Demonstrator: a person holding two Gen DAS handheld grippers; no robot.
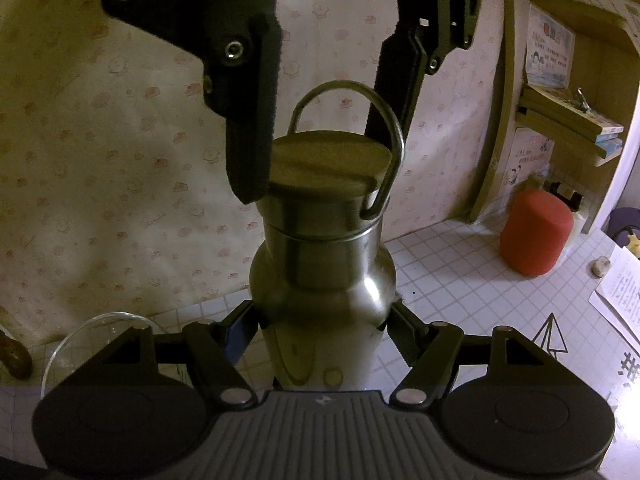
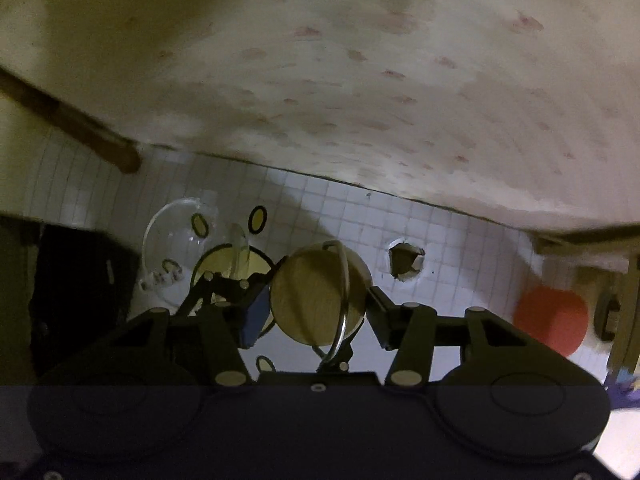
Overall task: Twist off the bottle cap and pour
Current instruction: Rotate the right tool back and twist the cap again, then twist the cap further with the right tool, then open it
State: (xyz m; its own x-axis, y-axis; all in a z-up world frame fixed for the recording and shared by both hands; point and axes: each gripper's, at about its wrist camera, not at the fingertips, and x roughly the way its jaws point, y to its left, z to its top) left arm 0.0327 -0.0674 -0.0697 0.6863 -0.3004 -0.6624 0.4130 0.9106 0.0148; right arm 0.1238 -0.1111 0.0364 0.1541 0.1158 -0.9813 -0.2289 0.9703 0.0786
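Two grippers met at one stainless steel bottle [image 1: 320,280] standing on the gridded tabletop [image 1: 460,264]; no writing on it was legible. The left gripper [image 1: 322,322] clamped its body, while the right gripper [image 2: 318,304], descending from above, closed around the wooden-topped cap [image 1: 330,164].

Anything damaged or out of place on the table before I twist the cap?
Yes: the tiled cover has a ragged hole, right of the bottle. No spill visible; cap looks seated.
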